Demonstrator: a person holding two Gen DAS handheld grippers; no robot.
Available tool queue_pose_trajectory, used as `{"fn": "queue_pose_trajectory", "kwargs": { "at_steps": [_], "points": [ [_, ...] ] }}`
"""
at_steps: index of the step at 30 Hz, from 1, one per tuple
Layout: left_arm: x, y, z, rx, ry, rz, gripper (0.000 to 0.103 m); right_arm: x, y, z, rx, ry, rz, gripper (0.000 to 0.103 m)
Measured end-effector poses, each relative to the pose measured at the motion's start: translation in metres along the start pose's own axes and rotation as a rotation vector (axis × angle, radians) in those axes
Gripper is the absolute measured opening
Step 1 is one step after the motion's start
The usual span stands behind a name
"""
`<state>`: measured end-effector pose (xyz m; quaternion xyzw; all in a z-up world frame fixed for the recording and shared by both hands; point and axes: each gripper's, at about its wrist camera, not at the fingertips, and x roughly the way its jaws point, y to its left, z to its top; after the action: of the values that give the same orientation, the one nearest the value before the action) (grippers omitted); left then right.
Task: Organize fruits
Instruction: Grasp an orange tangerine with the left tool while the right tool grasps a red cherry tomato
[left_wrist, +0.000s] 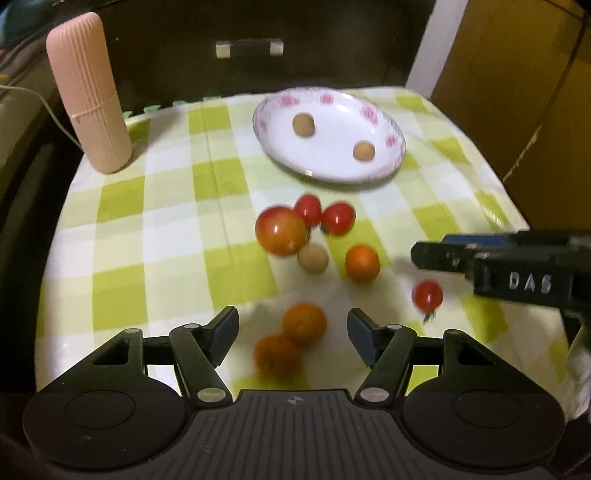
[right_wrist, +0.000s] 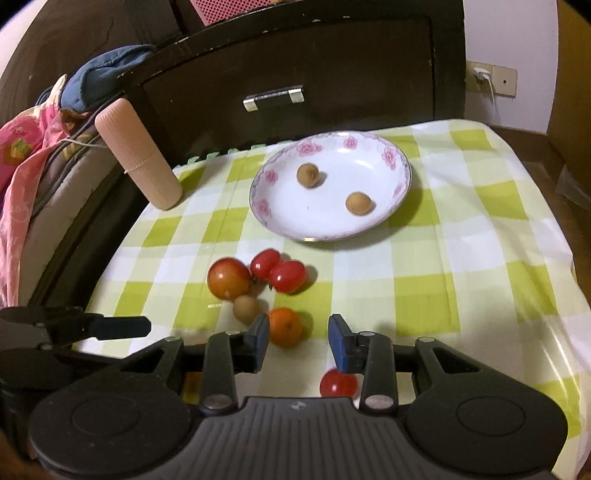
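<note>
A white floral plate (left_wrist: 384, 162) (right_wrist: 391, 218) at the back of the checked cloth holds two small brown fruits (left_wrist: 303, 124) (right_wrist: 358, 203). In front of it lie a large red-orange fruit (left_wrist: 281, 231) (right_wrist: 228, 278), two cherry tomatoes (left_wrist: 338, 218) (right_wrist: 287, 276), a brown fruit (left_wrist: 313, 258) (right_wrist: 245, 307) and an orange (left_wrist: 362, 263) (right_wrist: 284, 327). My left gripper (left_wrist: 293, 328) is open, with two oranges (left_wrist: 304, 322) between its fingers. My right gripper (right_wrist: 299, 338) (left_wrist: 436, 254) is open and empty, above a lone cherry tomato (right_wrist: 338, 384) (left_wrist: 427, 295).
A pink ribbed cylinder (left_wrist: 88, 96) (right_wrist: 138, 151) stands at the cloth's back left corner. A dark wooden drawer front with a metal handle (left_wrist: 249, 48) (right_wrist: 273, 98) rises behind the table. Cardboard (left_wrist: 517, 74) stands at the right. Clothes (right_wrist: 37, 122) lie to the left.
</note>
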<state>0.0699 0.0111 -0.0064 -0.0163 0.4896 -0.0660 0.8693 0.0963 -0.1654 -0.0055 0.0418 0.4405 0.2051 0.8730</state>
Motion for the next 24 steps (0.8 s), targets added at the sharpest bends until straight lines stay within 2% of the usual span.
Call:
{"fn": "queue_pose_trajectory", "kwargs": {
  "at_steps": [10,19,21,24],
  "points": [
    [0.013,-0.001,-0.016,0.043,0.045,0.045,0.071,-0.002,0.000,-0.015,0.003,0.034,0.014,0.034],
    [0.028,-0.003,-0.020,0.061,0.069,0.071,0.058,0.000,-0.013,-0.015,0.039,0.044,-0.003,0.034],
    [0.030,-0.005,-0.021,0.069,0.074,0.074,0.048,0.000,-0.015,-0.016,0.045,0.047,-0.006,0.034],
    [0.030,-0.007,-0.022,0.081,0.075,0.081,0.041,0.002,-0.020,-0.016,0.056,0.051,-0.014,0.035]
  ]
}}
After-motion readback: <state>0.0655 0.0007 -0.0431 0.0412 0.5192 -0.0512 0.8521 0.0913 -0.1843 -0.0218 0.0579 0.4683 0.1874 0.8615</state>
